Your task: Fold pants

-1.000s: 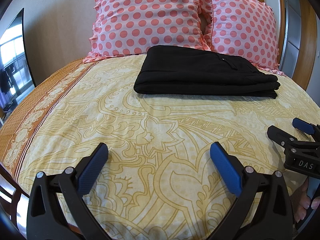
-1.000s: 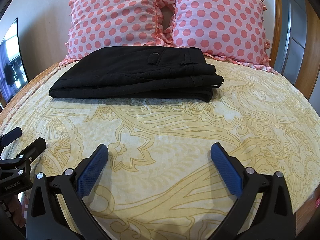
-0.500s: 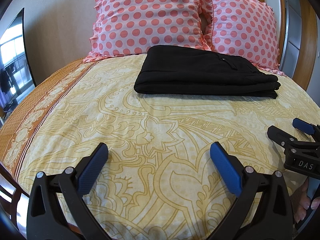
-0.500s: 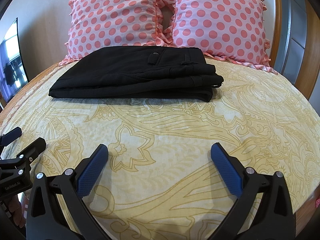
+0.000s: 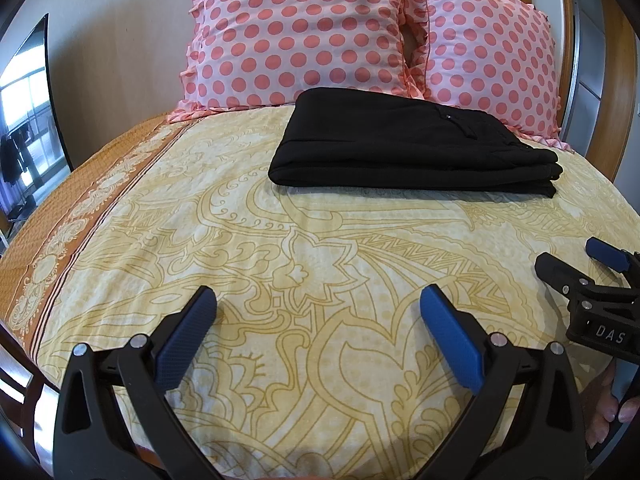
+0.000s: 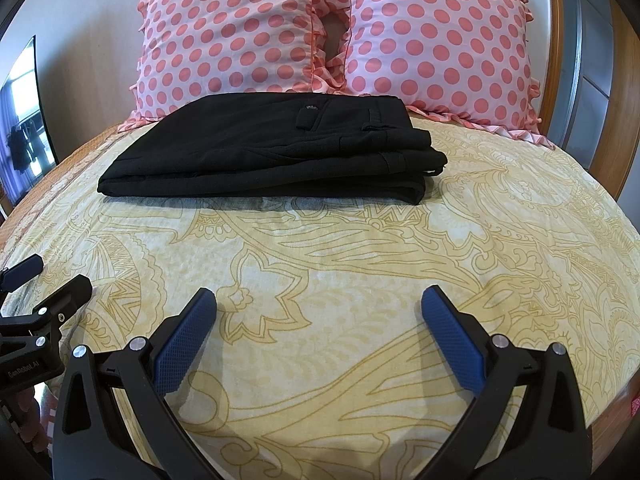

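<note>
Now | pants (image 5: 412, 148) folded in a flat stack on bed (image 5: 280, 248) near pillows (image 6: 248, 36) | left gripper (image 5: 320, 320) released, empty | right gripper (image 6: 320, 320) released, empty | step: fold looks finished | next: likely none, maybe square edges.

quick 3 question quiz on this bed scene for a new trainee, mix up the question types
1. True or false: the black pants lie unfolded, legs spread flat across the bedspread.
2. Multiple choice: what stands right behind the pants? A) a stack of towels B) two polka-dot pillows C) a laundry basket
3. Fill in: the left gripper and the right gripper are both ____ and hold nothing.

Key: 1 false, they sit in a folded stack; 2 B; 3 open.
</note>
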{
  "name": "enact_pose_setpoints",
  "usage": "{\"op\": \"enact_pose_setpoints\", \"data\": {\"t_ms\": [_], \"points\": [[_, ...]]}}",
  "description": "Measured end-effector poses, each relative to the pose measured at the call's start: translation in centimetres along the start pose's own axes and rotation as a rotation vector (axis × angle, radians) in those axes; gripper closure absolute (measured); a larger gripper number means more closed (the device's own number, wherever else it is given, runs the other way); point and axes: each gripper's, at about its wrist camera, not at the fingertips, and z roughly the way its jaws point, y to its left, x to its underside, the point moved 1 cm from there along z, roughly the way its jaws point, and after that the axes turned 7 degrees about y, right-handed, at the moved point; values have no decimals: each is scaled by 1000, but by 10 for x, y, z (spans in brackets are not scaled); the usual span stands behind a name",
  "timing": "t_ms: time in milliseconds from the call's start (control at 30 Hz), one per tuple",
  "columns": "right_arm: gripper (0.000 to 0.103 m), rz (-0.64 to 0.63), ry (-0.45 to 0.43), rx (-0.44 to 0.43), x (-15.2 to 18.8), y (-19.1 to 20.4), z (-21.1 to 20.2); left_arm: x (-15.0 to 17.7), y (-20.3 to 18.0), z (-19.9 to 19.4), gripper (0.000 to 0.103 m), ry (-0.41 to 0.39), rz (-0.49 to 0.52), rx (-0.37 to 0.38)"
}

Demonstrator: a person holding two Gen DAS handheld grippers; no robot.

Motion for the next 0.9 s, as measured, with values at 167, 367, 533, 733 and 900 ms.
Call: {"op": "enact_pose_setpoints", "data": {"t_ms": [167,367,533,733,900], "points": [[1,-1,0,-1,0,0,0,-1,1,1,2,0,0,1],[1,-1,0,-1,0,0,0,-2,1,1,2,3,-1,0],[1,-1,0,-1,0,0,0,-2,1,2,2,4,-1,0],[1,-1,0,-1,0,0,0,-3,1,3,2,3,-9,-8],[1,1,-1,-1,0,0,0,-3,2,3,2,1,-6,-6]]}}
